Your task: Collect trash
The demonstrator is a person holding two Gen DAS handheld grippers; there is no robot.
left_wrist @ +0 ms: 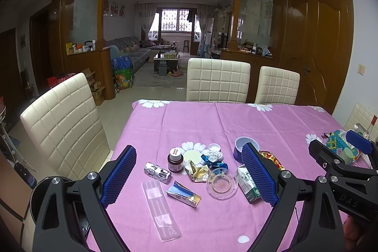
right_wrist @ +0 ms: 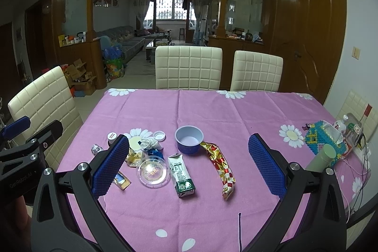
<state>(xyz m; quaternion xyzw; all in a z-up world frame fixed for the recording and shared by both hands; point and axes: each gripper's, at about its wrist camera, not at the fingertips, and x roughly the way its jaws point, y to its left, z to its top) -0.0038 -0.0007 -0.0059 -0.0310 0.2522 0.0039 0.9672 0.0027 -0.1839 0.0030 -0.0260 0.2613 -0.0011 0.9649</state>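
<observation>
I have both tongs spread wide and empty above the near edge of the surface, which wears a pink cloth printed with daisies. My left tongs frame most of the trash: a clear plastic tray lies nearest me, a flattened blue and gold box just beside it, a silver blister pack and a brown medicine bottle further back. Crumpled gold and blue wrappers sit in a heap touching a clear round lid. My right tongs look over a green and white milk carton lying on its side, a red and gold wrapper stretched beside it, and an upright purple cup behind them. A white bottle cap rests near the heap. A beaded tissue box stands at the far right, well apart from the trash.
</observation>
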